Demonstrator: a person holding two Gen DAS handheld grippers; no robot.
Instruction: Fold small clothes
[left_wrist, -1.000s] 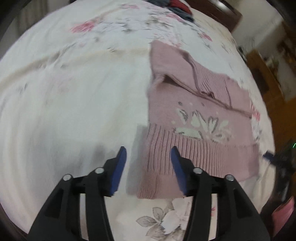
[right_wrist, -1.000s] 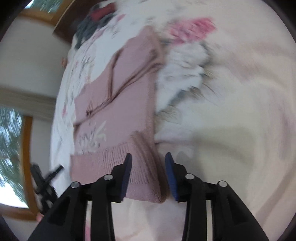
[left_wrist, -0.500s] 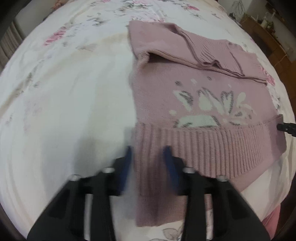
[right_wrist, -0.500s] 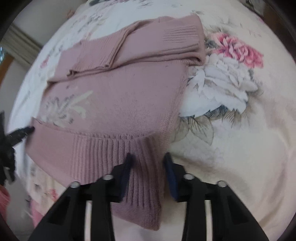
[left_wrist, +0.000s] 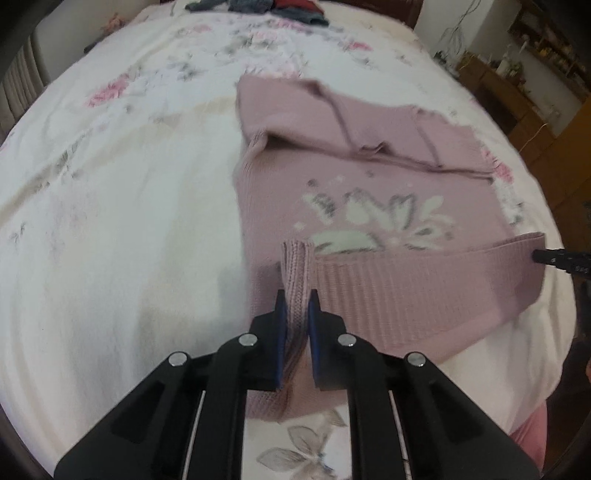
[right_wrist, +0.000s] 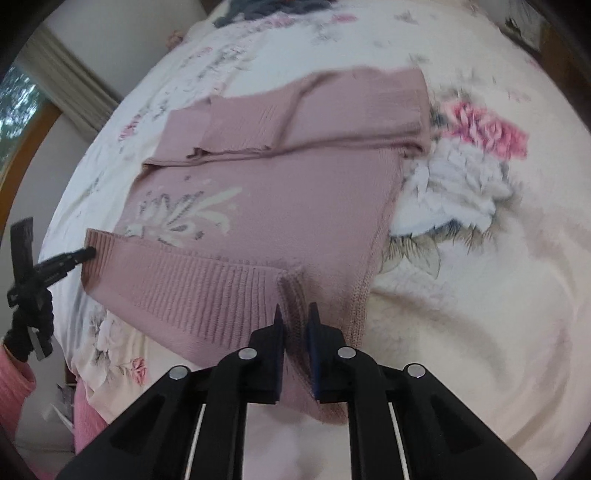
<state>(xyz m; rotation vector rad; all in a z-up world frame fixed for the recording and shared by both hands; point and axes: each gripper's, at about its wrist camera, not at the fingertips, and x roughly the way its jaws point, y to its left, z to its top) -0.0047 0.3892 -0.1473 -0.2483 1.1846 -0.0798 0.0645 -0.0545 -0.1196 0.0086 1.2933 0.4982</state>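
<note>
My jaws had closed since a second ago, when both stood open over the hem: my left gripper (left_wrist: 295, 295) and right gripper (right_wrist: 295, 310) each pinched a near corner of the sweater (left_wrist: 369, 192), which lay flat on the bed (left_wrist: 110, 221) with sleeves folded across its far end. This was the bottom fold, I judged, and next I needed to lift both corners evenly and carry the hem toward the sleeves.

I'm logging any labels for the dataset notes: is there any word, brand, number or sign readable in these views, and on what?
None can be read.
The pink sweater bears only a white and grey flower motif, no lettering.
The bedsheet has printed flowers only.
The left hand-held gripper and right hand-held gripper, each shut on the sweater's ribbed hem, show no markings.
</note>
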